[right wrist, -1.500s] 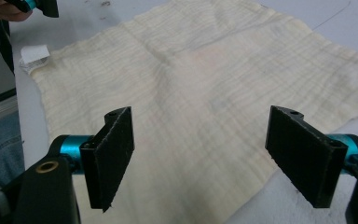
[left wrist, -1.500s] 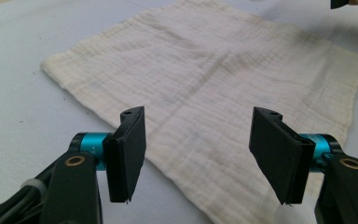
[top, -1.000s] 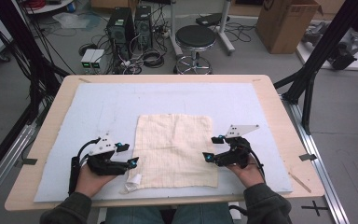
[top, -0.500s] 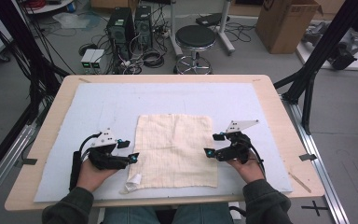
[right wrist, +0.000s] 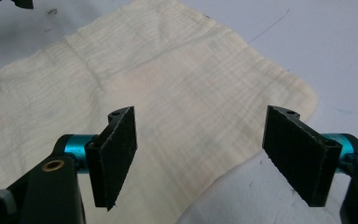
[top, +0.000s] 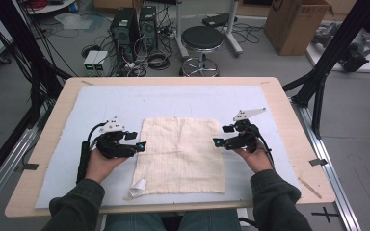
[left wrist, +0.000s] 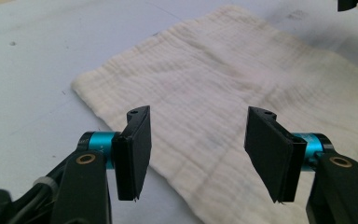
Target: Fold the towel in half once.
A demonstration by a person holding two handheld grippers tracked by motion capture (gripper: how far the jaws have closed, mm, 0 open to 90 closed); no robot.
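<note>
A cream waffle-weave cloth (top: pixel 180 153) lies flat mid-table, its near-left corner folded up.

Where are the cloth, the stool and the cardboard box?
cloth (top: pixel 180 151), high view, middle of its flat surface.
stool (top: pixel 202 37), high view, top of its round black seat.
cardboard box (top: pixel 296 24), high view, its front side.

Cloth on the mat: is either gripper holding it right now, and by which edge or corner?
Neither. The left gripper and right gripper both hang open above the cream cloth, jaws apart with nothing pinched; the left jaws have just been closing somewhat.
</note>
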